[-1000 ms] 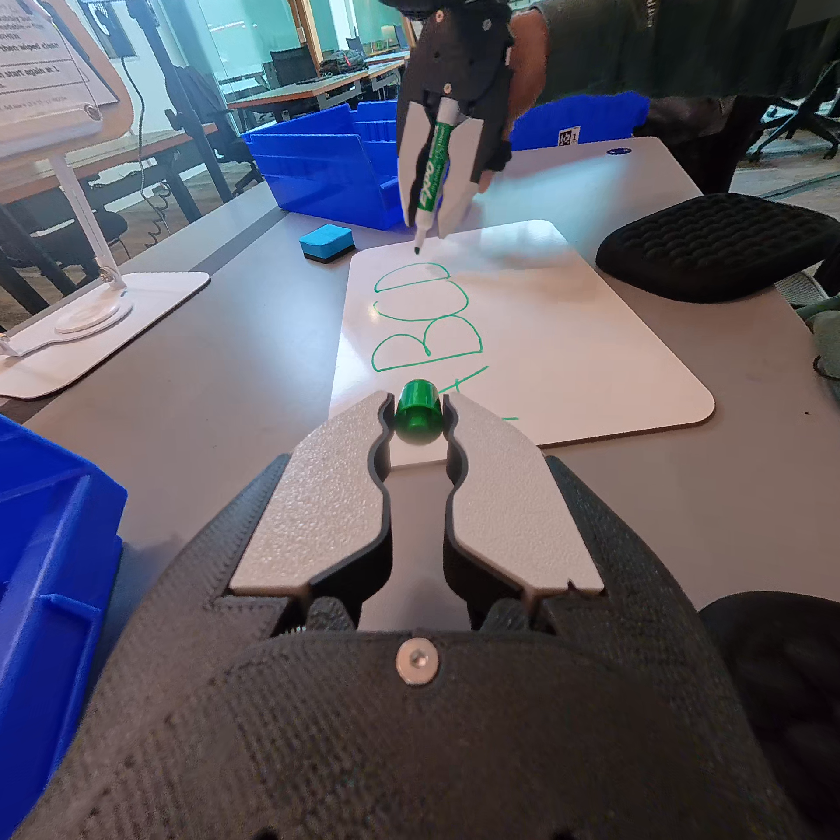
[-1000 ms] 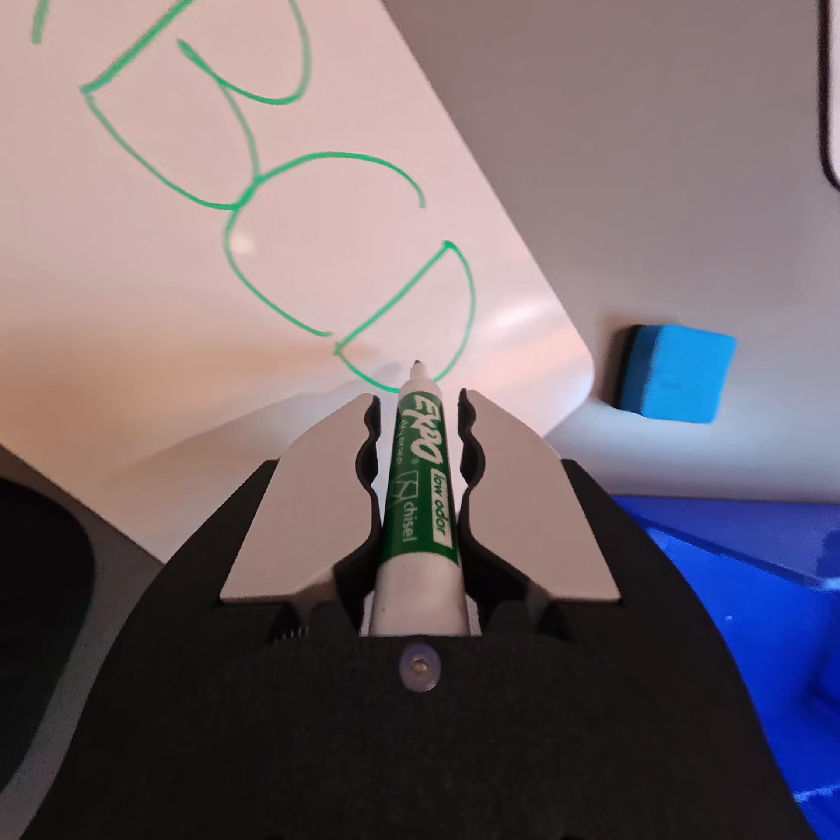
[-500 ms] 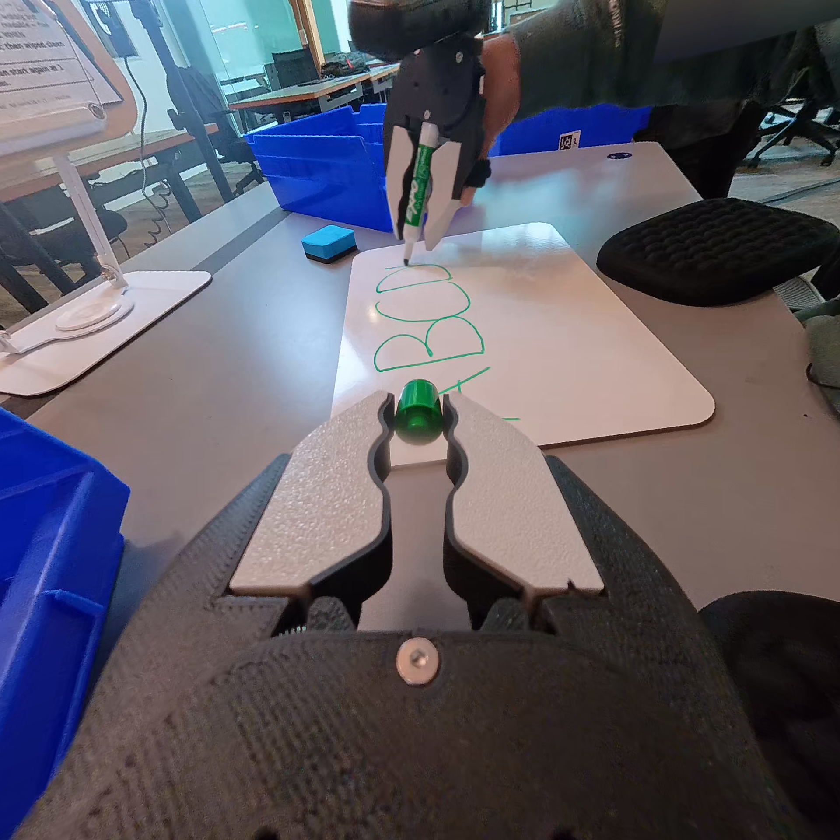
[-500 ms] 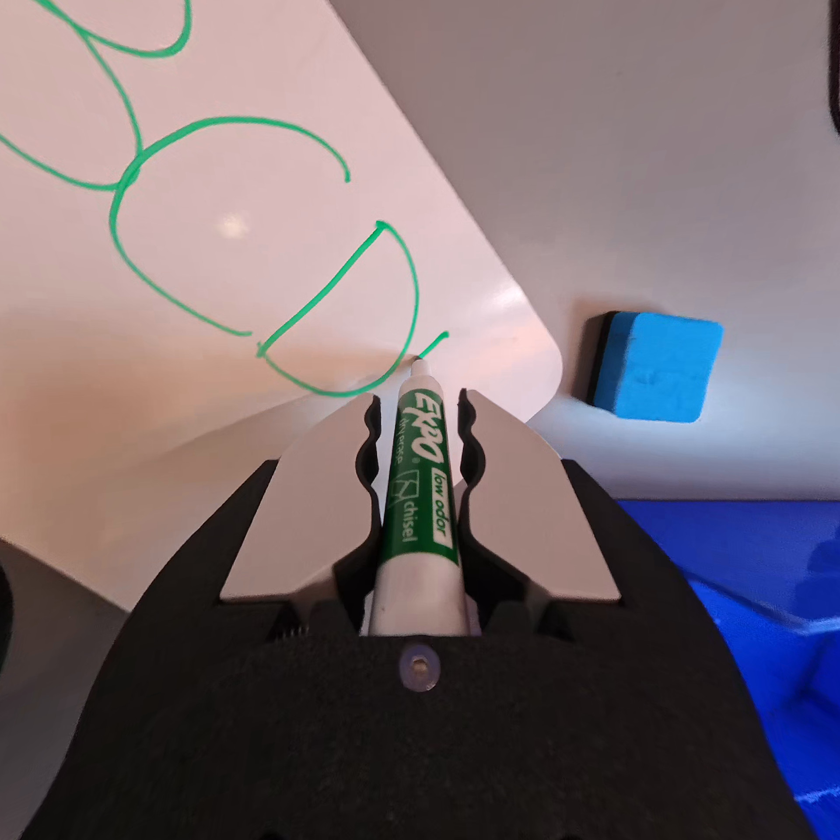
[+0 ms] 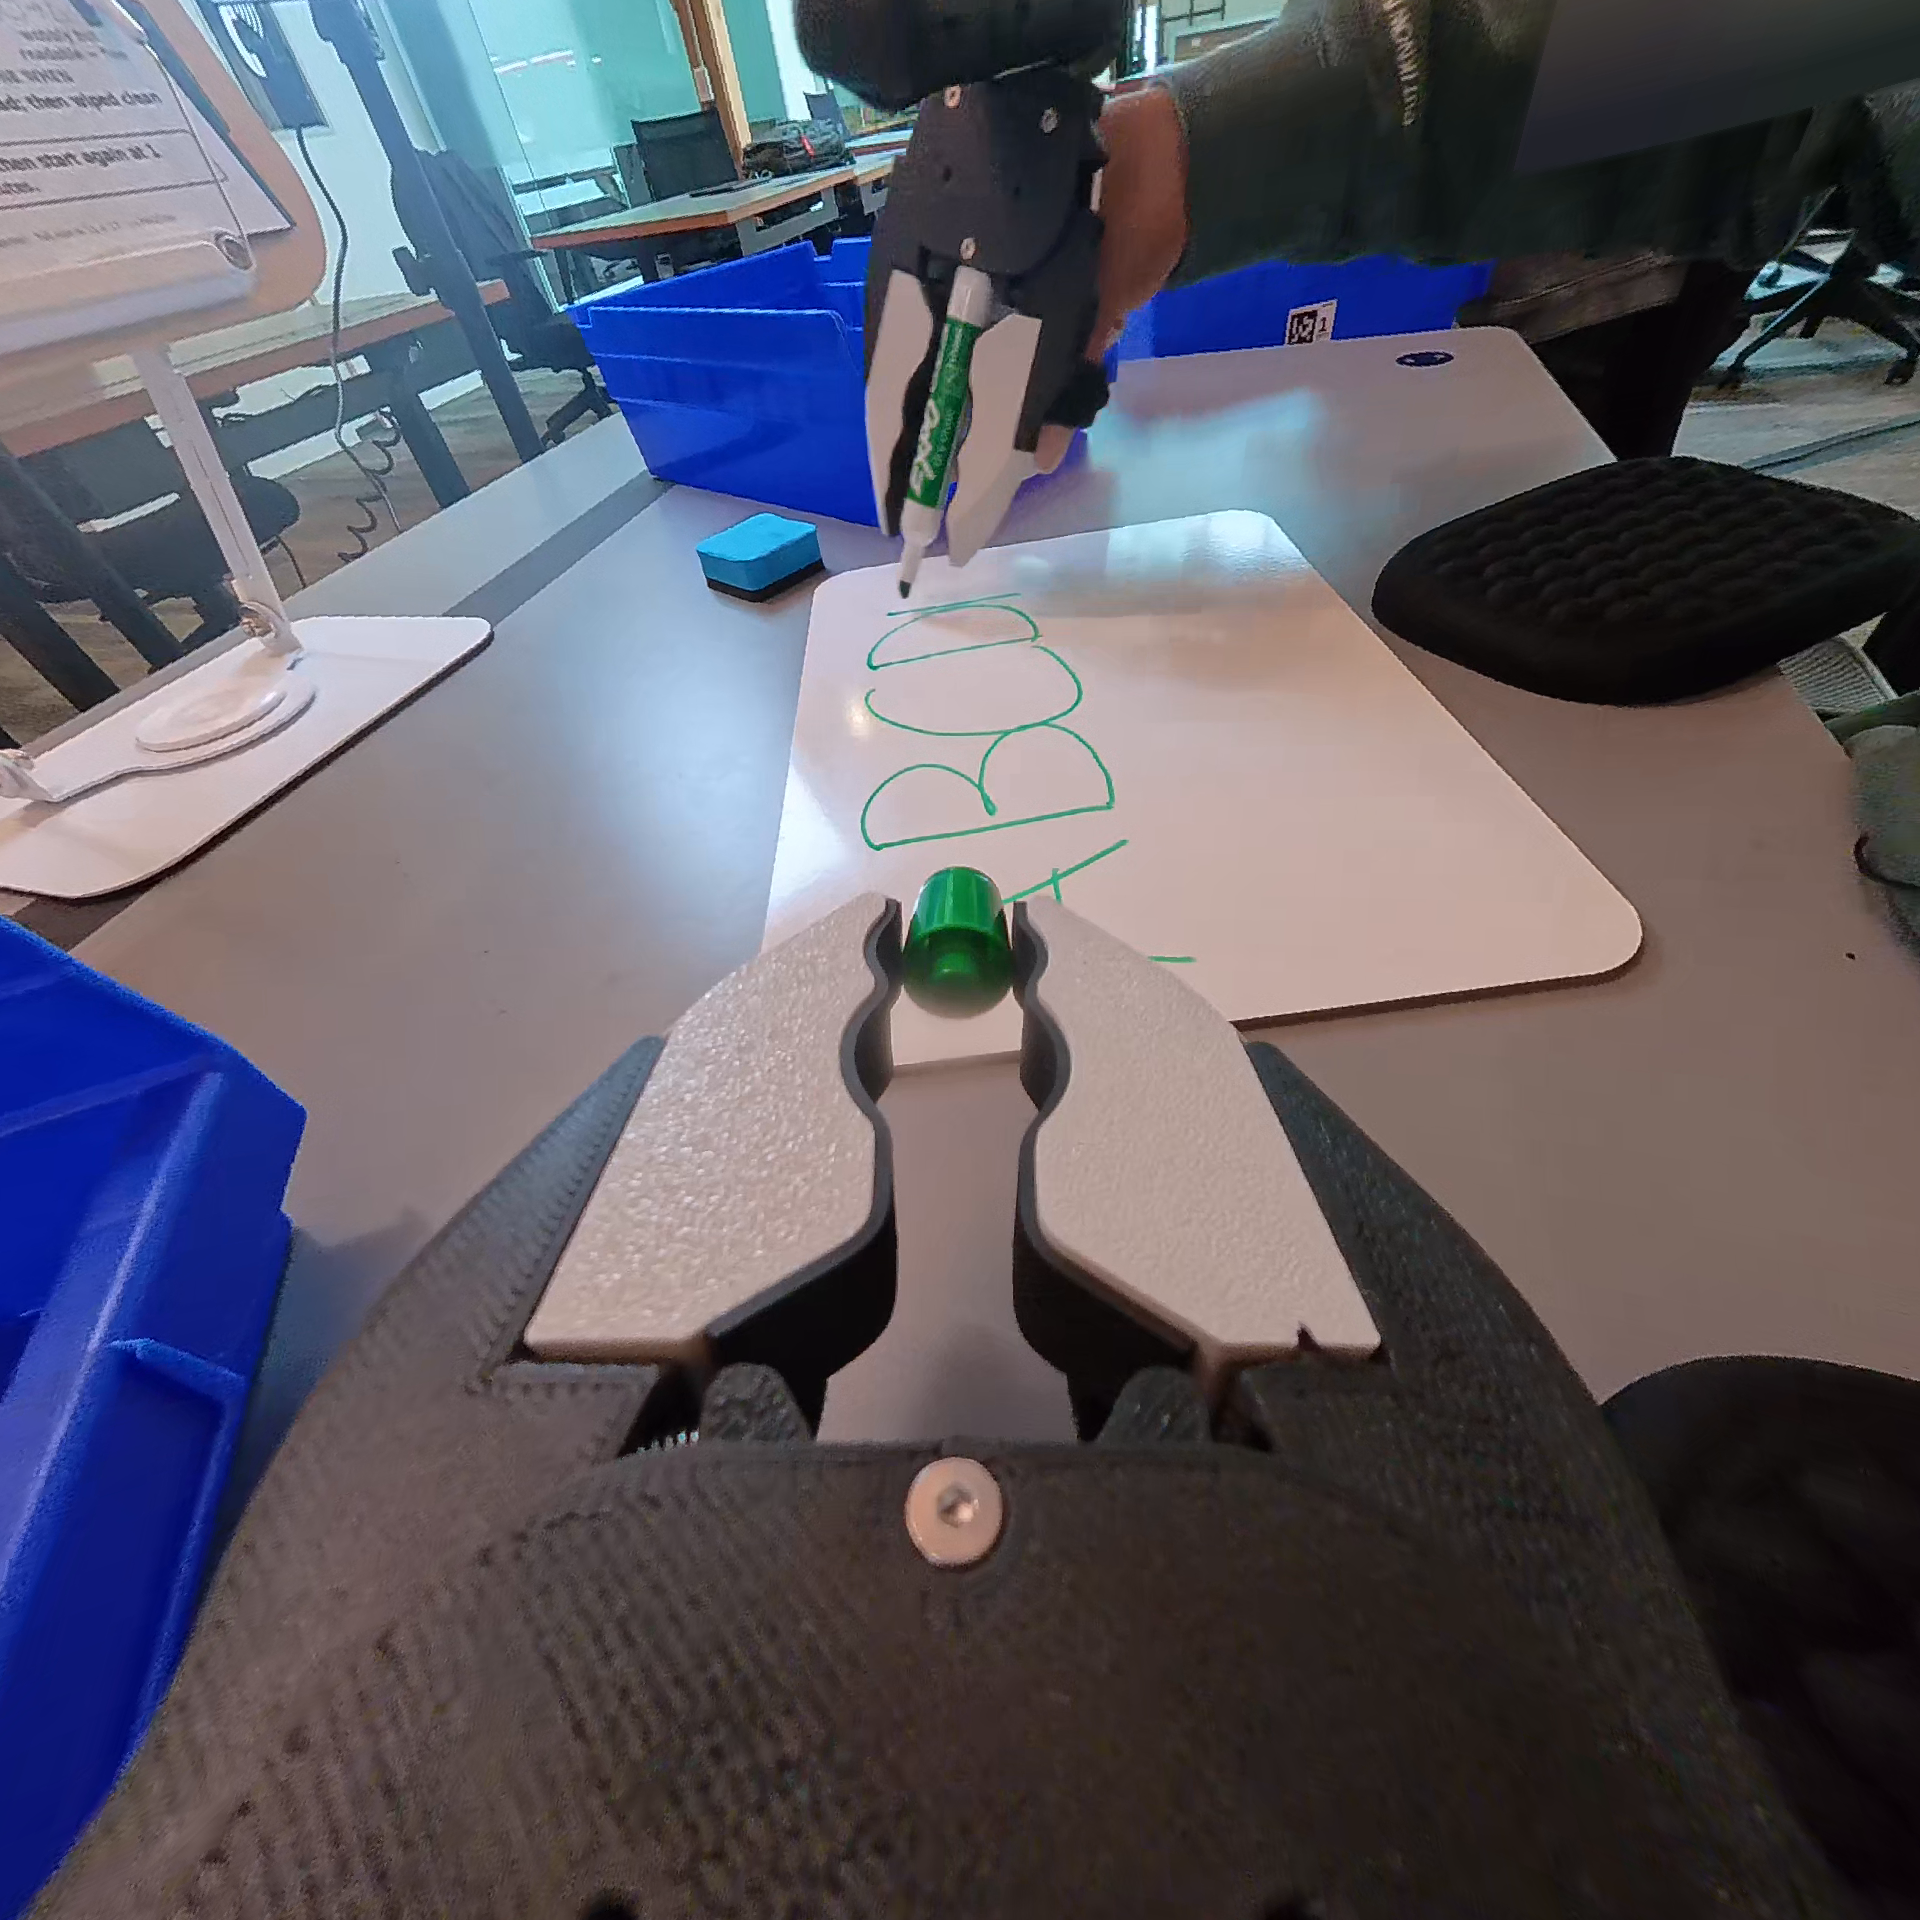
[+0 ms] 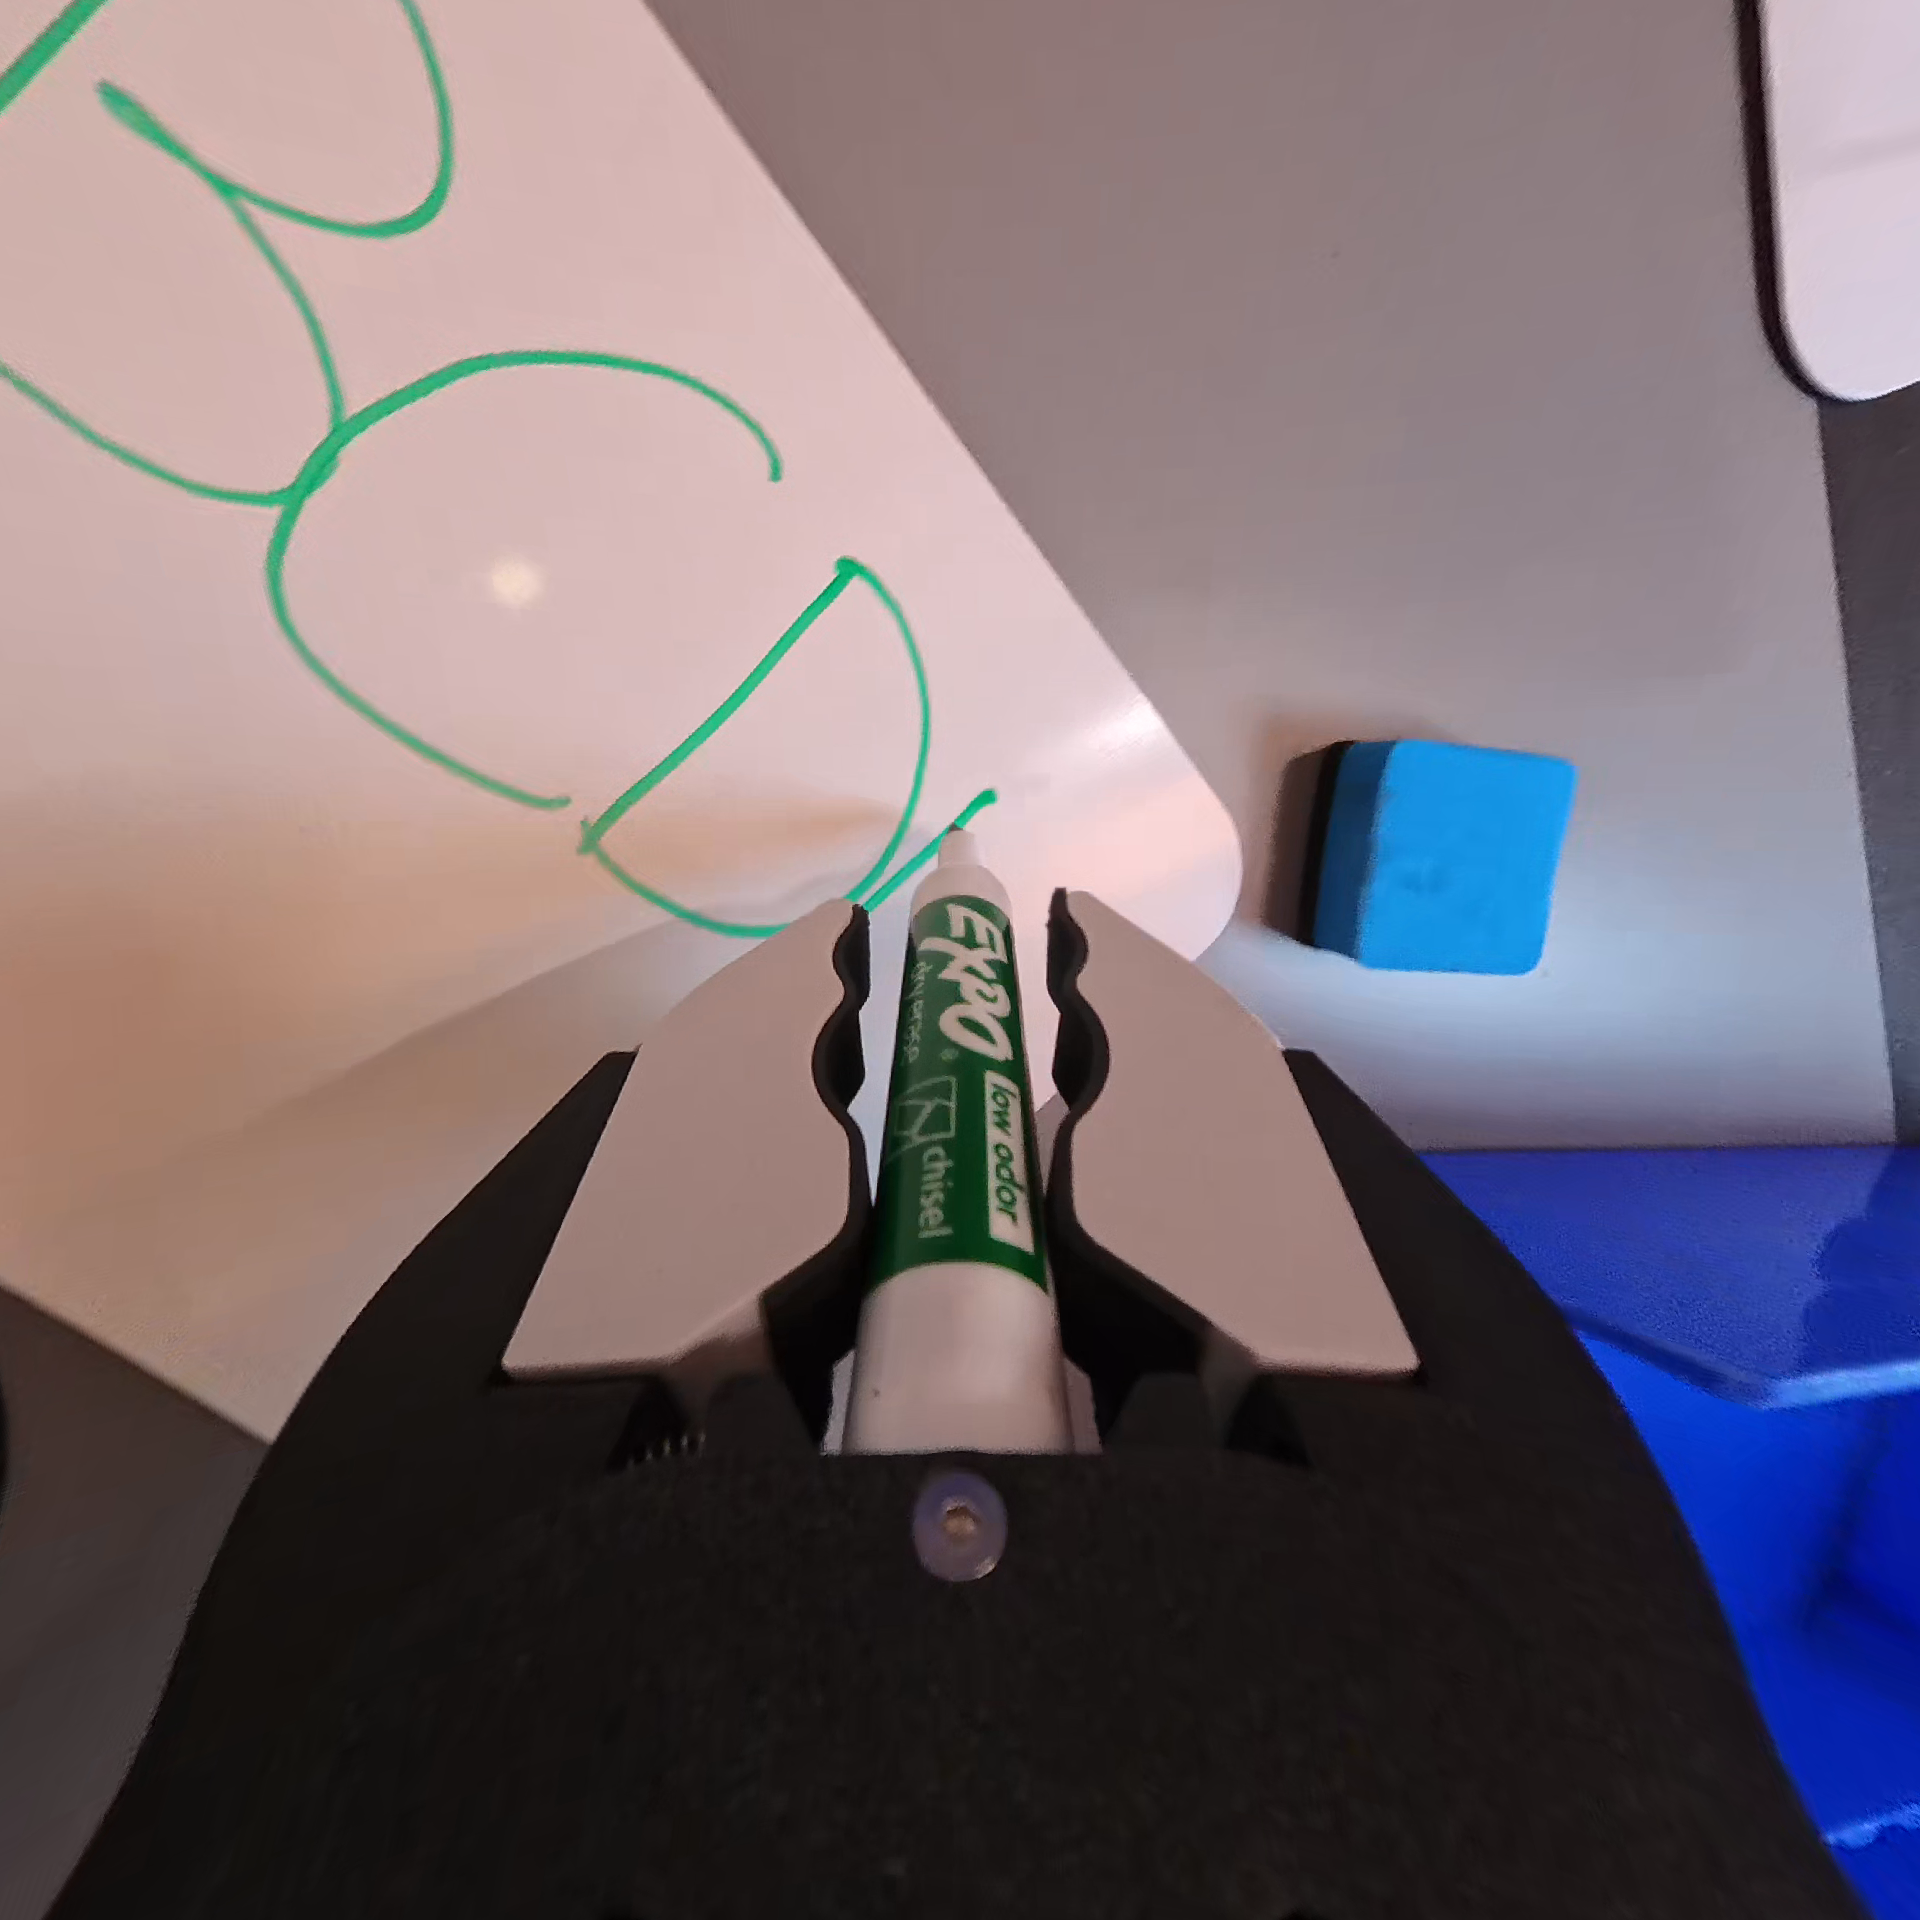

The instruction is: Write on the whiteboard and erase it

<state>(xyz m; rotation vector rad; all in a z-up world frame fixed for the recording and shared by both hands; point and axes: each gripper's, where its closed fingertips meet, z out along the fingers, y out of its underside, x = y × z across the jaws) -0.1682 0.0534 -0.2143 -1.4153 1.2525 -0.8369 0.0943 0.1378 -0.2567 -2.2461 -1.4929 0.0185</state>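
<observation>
green marker [image 6: 961,1091] clamped in our right gripper [image 6: 956,914], barrel running along the fingers, tip forward and down onto the whiteboard [image 6: 623,312]. left view shows the same pair from across the table: right gripper [image 5: 935,540] tilted steeply down, marker [image 5: 932,436] nearly upright, tip on or just above the board at its far corner, can't tell which. green strokes [image 5: 987,727] run in a column from the near edge of the whiteboard [image 5: 1351,779] to that corner; we skip what they say.

our left gripper [image 5: 951,935] is pinched on the green cap [image 5: 954,940], held at the fingertips just over the near edge of the board. not doing anything else.

task state, our guess: writing nearly out of room, the last stroke sits right by the rounded corner. erasing not started.

key relation for the next move: the blue eraser [image 6: 1439,857] lies on the grey table [image 6: 1351,364], off the board, just beside the corner where the tip is. from the right gripper it's forward and to the right, near. from the left gripper, eraser [image 5: 758,556] is well away, far side of the board and to the left. so the right one is nearer, but it's full, marker first has to go somewhere, likely capped.

blue bin [image 5: 748,384] sits just behind the eraser, tight for a grab from that side. black pad [image 5: 1642,571] on the right, white stand base [image 5: 260,717] on the left, both clear of the board.
</observation>
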